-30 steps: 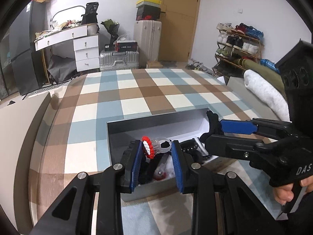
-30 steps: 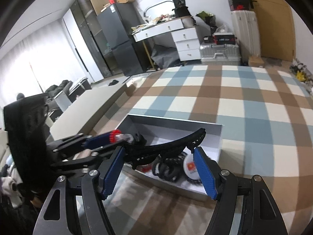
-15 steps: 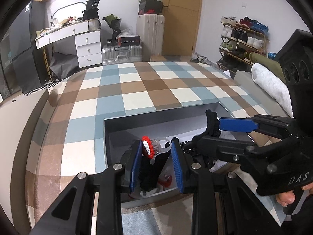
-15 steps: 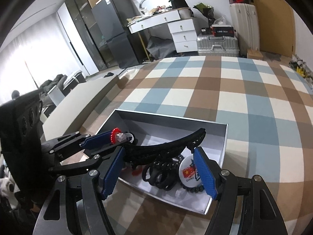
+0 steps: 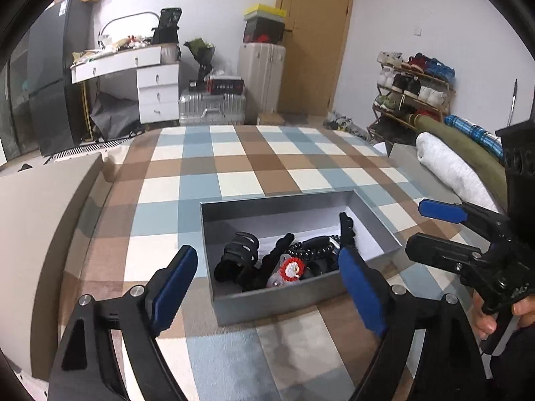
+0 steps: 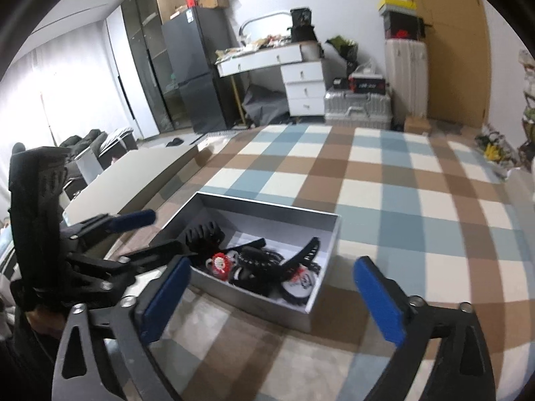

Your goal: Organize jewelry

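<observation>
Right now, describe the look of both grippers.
Both match. The left gripper has black skeletal arms with triangular cut-outs, silver pivot bolts and flat blue pads. The right gripper is the same: black frame, silver bolts, blue pads. Each sits on a bulky black body with a trigger handle. No cables or sleeves show.

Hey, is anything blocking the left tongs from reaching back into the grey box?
Nothing visible. The left tongs, opening and empty, hang just in front of the box's near wall. The box is lidless, and the right tongs sit off to the side.
</observation>
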`<state>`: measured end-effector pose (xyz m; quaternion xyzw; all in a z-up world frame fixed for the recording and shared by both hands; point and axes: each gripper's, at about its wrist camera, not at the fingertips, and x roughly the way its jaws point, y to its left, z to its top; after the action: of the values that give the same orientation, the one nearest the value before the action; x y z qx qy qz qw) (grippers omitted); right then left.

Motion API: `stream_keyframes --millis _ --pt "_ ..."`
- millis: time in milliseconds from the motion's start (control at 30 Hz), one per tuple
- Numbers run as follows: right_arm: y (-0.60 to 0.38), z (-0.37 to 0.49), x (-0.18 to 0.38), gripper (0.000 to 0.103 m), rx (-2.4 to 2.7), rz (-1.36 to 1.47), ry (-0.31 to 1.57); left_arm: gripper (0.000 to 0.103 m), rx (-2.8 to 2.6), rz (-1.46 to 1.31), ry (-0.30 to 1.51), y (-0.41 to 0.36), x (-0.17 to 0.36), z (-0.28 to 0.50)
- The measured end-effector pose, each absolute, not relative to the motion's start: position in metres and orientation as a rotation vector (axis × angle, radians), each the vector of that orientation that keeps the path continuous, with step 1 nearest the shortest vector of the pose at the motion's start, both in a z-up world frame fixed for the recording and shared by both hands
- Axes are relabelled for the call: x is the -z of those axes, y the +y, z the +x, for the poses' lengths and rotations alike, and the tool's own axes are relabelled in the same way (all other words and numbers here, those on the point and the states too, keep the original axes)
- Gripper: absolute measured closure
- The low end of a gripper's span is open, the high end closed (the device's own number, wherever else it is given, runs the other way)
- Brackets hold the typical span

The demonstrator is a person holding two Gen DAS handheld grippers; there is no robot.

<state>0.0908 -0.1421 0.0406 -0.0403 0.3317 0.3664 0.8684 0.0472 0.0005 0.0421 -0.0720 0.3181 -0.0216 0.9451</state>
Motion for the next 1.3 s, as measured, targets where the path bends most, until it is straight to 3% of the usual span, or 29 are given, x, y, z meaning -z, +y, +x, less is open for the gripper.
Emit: stream_keyframes --millis 100,400,1300 --pt "-0.149 0.083 -0.042 0.0 -0.772 -0.076 0.665 0.001 0.022 -0.165 0.626 0.002 -0.041 0.038" --pt "-0.16 0.055 -0.041 0.0 -0.79 -0.091 0.542 0.001 -0.016 -0.146 0.555 0.003 -0.039 0.023" --pt "-0.169 0.047 -0.024 0.0 -0.802 -0.033 0.471 0.001 -0.051 -0.075 0.519 0.002 -0.023 0.016"
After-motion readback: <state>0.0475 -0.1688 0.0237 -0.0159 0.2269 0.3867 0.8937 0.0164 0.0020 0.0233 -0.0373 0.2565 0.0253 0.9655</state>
